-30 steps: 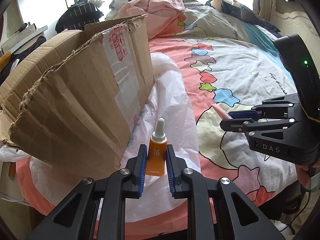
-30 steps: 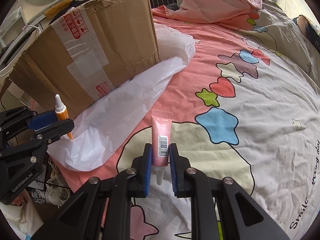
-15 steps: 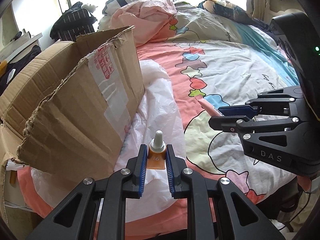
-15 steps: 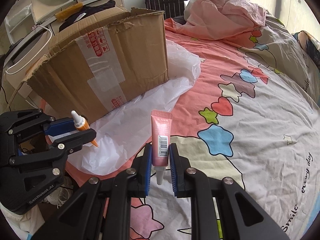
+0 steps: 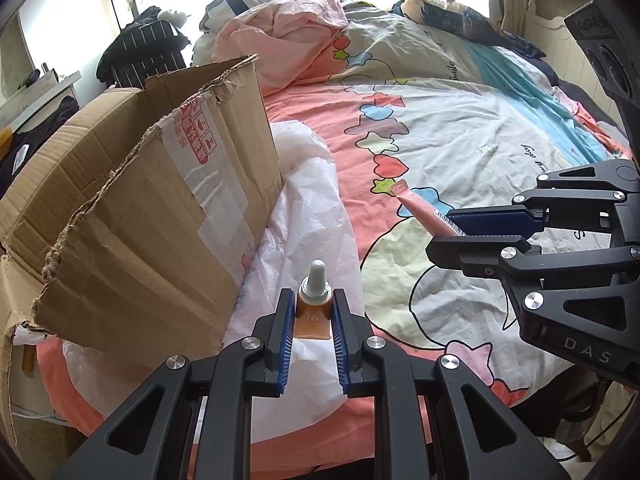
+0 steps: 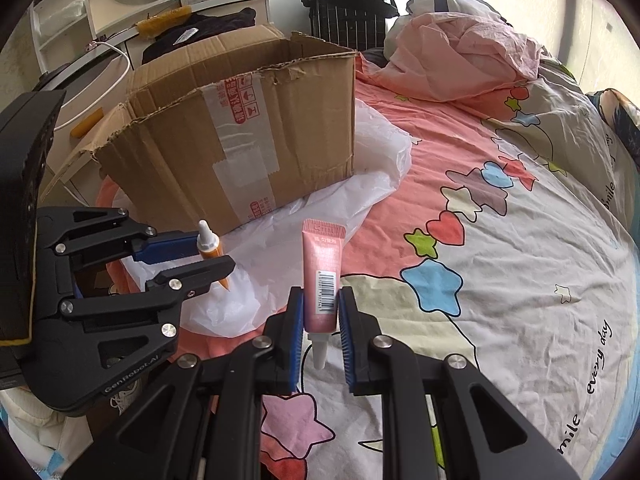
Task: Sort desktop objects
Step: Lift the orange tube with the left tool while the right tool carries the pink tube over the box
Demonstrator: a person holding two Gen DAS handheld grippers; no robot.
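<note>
My left gripper (image 5: pixel 313 300) is shut on a small orange tube with a white cap (image 5: pixel 313 308), held above the white plastic bag (image 5: pixel 308 216); it also shows in the right wrist view (image 6: pixel 208 242). My right gripper (image 6: pixel 321 304) is shut on a pink tube with a barcode (image 6: pixel 322 276), cap pointing down, above the bed; the tube also shows in the left wrist view (image 5: pixel 424 210). An open cardboard box (image 6: pixel 240 136) stands on the bed ahead of both grippers; in the left wrist view (image 5: pixel 152 208) it is at left. Its inside is hidden.
The patterned bedsheet (image 6: pixel 500 260) spreads to the right. Crumpled pink bedding (image 6: pixel 452 64) lies behind the box. A desk with clutter (image 6: pixel 168 20) and a dark striped bag (image 6: pixel 348 8) stand beyond the bed's left edge.
Both grippers have risen and pulled back with their tubes; the box's top rim now sits lower in view and the box looks farther off.
</note>
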